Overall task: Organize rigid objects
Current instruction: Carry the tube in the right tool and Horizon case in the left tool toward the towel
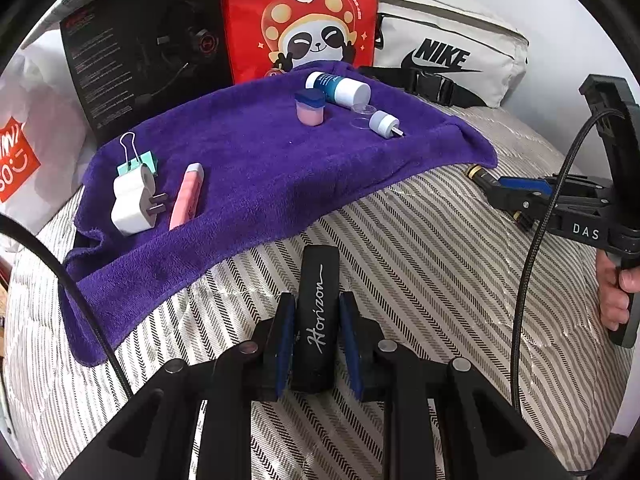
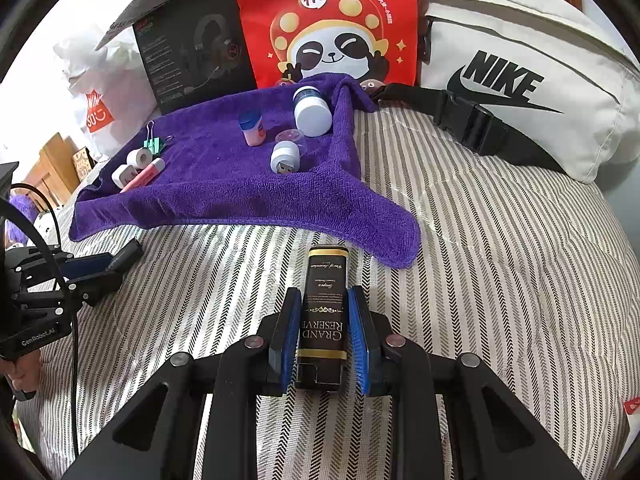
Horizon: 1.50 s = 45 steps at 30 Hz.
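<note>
The left tongs point(image 1: 318, 332) clamp a black case point(image 1: 318, 316) lettered "Horizon", and the right tongs point(image 2: 324, 336) clamp a black-and-gold box point(image 2: 325, 316) reading "GRAND RESERVE", both held over the striped bed point(image 2: 480, 260) just short of the towel's point(image 1: 260, 184) near edge. On the towel lie a charger point(image 1: 132, 200), clip point(image 1: 134, 156) and pink pen point(image 1: 186, 196) at its left end, a pink jar point(image 1: 310, 108), white bottle point(image 1: 340, 87) and USB plug point(image 1: 385, 124) near its far right corner. Behind stand a "HECATE" box point(image 1: 148, 44), a red panda bag point(image 1: 304, 16) marked "Hi" and a "NIKE" bag point(image 2: 520, 76).

Purple towel point(image 1: 260, 184) on grey-and-white striped bedcover point(image 1: 420, 248), red panda-print bag point(image 1: 300, 16) behind
</note>
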Tool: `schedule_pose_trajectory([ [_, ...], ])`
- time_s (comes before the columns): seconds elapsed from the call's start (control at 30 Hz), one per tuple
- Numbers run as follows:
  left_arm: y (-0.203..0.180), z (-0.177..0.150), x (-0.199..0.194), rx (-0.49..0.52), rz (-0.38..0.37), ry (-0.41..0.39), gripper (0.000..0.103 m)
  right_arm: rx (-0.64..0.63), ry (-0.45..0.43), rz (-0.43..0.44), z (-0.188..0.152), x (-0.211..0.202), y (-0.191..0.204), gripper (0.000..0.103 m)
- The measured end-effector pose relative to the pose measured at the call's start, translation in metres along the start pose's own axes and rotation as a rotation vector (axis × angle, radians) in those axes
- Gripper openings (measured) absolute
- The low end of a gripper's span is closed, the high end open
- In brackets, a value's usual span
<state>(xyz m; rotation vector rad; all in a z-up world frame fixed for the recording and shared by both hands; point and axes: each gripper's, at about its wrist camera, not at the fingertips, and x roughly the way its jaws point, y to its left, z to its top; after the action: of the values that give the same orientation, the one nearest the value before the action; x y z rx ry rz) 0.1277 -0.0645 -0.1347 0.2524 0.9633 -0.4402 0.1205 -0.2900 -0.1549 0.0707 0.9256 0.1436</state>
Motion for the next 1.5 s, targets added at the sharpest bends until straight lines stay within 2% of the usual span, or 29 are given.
schedule_pose_trajectory([
  [0.23,0.002,0.001,0.001,-0.018,-0.013,0.003,0.022,-0.011,0.002,-0.012,0.001,0.001,0.001,0.025],
  [0.53,0.004,0.003,0.001,-0.032,-0.026,0.023,0.022,-0.055,0.017,-0.077,0.004,0.003,0.011,0.025],
  [0.63,0.009,0.004,0.001,-0.061,-0.049,0.03,0.021,-0.03,0.054,-0.063,0.01,0.003,0.008,0.024],
  [0.73,0.015,0.003,-0.003,-0.095,-0.07,0.033,0.021,-0.009,0.07,-0.011,0.012,-0.002,0.01,0.024],
  [0.97,0.036,0.001,-0.017,-0.168,-0.079,0.01,0.021,-0.048,0.053,0.041,0.02,-0.018,0.034,0.024],
  [1.13,0.051,0.003,-0.031,-0.199,-0.059,-0.012,0.021,-0.061,0.041,0.072,0.03,-0.02,0.044,0.024],
  [1.5,0.083,0.026,-0.042,-0.27,-0.068,-0.05,0.021,-0.09,0.025,0.114,0.058,-0.013,0.053,0.024],
])
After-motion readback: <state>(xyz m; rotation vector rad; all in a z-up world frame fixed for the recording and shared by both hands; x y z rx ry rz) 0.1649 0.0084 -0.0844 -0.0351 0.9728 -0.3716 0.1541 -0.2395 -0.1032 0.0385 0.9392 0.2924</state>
